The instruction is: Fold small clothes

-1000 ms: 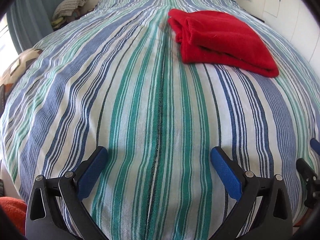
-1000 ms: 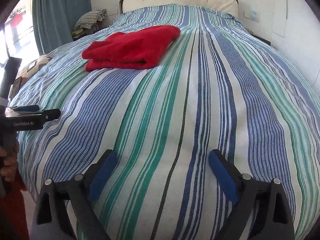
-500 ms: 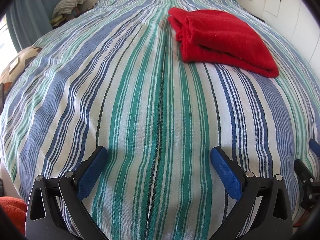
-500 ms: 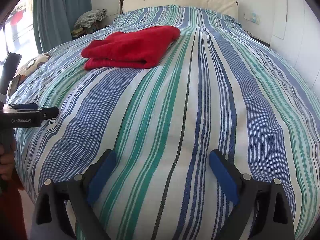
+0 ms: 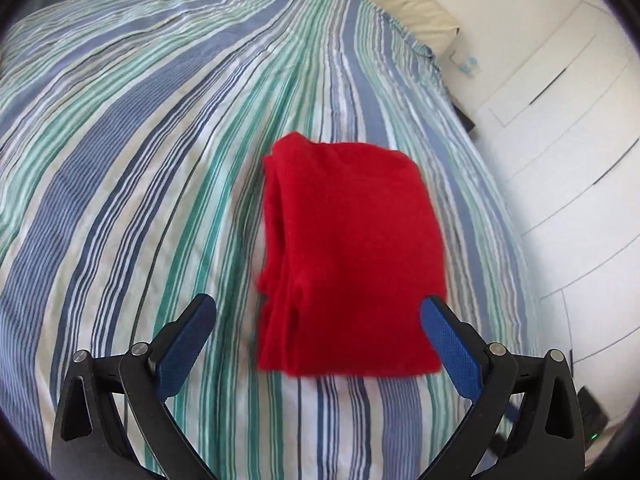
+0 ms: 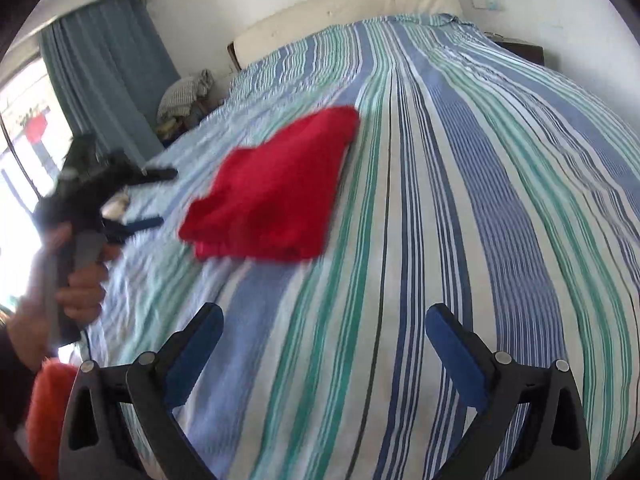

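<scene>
Both grippers spread wide, left gripper (image 5: 318, 320) over folded red garment (image 5: 352, 248), right gripper (image 6: 324, 332) above bedspread (image 6: 480, 200)

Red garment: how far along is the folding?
The red garment already lies folded in layers on the striped bedspread. Nothing is in hand: the left hand-held gripper and right hand-held gripper are both open. No unfolded clothes are in view.

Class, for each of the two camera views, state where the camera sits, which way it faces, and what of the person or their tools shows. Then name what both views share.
Left wrist: sits on the left hand-held gripper, jaws open, facing the folded red garment close ahead.
Right wrist: sits on the right hand-held gripper, jaws open, facing up the striped bed; the person's left hand shows.
Shared: garment, bed, headboard.
</scene>
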Motion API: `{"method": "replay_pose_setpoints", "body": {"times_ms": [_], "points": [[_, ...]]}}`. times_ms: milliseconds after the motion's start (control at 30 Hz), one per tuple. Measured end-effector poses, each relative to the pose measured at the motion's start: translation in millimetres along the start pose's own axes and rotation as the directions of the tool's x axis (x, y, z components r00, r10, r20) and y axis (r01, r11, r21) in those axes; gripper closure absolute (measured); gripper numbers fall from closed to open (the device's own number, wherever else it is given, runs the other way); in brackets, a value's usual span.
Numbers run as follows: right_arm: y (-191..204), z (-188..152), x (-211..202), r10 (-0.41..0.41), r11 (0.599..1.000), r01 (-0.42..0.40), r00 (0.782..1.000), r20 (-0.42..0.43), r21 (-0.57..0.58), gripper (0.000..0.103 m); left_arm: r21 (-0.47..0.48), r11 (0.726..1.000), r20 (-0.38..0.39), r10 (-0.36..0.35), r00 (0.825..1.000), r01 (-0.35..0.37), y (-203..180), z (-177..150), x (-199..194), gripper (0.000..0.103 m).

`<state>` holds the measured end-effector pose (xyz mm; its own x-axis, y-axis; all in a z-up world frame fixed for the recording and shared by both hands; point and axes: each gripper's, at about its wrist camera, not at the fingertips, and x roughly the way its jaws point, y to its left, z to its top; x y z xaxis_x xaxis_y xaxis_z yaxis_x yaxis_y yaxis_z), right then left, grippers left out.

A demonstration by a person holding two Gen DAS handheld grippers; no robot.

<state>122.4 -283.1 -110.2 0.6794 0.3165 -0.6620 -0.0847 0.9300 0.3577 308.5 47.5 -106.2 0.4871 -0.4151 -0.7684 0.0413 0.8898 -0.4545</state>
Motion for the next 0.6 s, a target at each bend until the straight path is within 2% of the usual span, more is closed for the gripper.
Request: {"method": "replay_pose_setpoints", "body": {"times_ms": [67, 133, 200, 267, 300, 333, 367, 400, 433, 467, 500, 533, 600], "points": [[-13, 44, 22, 0.059, 0.996, -0.060, 0.998, 0.021, 0.072, 0.003, 0.003, 0.998, -0.034, 0.064, 0.997, -0.064, 4, 12, 25, 0.001], [-23, 81, 59, 0.131, 0.984, -0.130, 0.991, 0.000, 0.125, 0.003, -0.002, 0.994, -0.073, 0.109, 0.991, -0.110, 10, 17, 45, 0.001], [-32, 104, 99, 0.180, 0.969, -0.169, 0.983, -0.042, 0.181, 0.003, -0.010, 0.991, -0.102, 0.135, 0.986, -0.136, 18, 20, 58, 0.001], [-36, 113, 139, 0.253, 0.940, -0.226, 0.964, -0.079, 0.254, 0.004, -0.022, 0.991, -0.109, 0.129, 0.986, -0.132, 22, 22, 64, 0.001], [-37, 114, 159, 0.281, 0.925, -0.242, 0.954, -0.101, 0.292, 0.008, -0.027, 0.992, -0.105, 0.121, 0.987, -0.124, 22, 22, 65, 0.001], [-37, 113, 176, 0.305, 0.912, -0.252, 0.945, -0.123, 0.322, 0.019, -0.027, 0.992, -0.104, 0.116, 0.988, -0.120, 21, 22, 66, 0.001], [-33, 110, 191, 0.312, 0.910, -0.250, 0.939, -0.147, 0.331, 0.025, -0.024, 0.992, -0.110, 0.119, 0.987, -0.122, 19, 23, 68, 0.004], [-25, 109, 200, 0.281, 0.926, -0.222, 0.945, -0.169, 0.304, 0.042, -0.014, 0.992, -0.119, 0.119, 0.986, -0.122, 16, 23, 72, 0.024], [-13, 109, 205, 0.223, 0.955, -0.175, 0.957, -0.188, 0.241, 0.058, 0.005, 0.993, -0.127, 0.114, 0.985, -0.115, 12, 22, 74, 0.037], [0, 110, 205, 0.155, 0.978, -0.123, 0.968, -0.199, 0.168, 0.060, 0.019, 0.995, -0.133, 0.096, 0.986, -0.094, 8, 22, 74, 0.064], [13, 112, 202, 0.098, 0.991, -0.079, 0.976, -0.195, 0.104, 0.065, 0.029, 0.995, -0.131, 0.102, 0.986, -0.099, 3, 22, 71, 0.076], [23, 115, 196, 0.059, 0.997, -0.050, 0.982, -0.179, 0.058, 0.069, 0.041, 0.993, -0.119, 0.114, 0.986, -0.110, -2, 22, 66, 0.082], [42, 122, 179, 0.037, 0.999, -0.038, 0.991, -0.132, -0.003, 0.072, 0.070, 0.992, -0.088, 0.111, 0.990, -0.105, -11, 26, 50, 0.086]]}}
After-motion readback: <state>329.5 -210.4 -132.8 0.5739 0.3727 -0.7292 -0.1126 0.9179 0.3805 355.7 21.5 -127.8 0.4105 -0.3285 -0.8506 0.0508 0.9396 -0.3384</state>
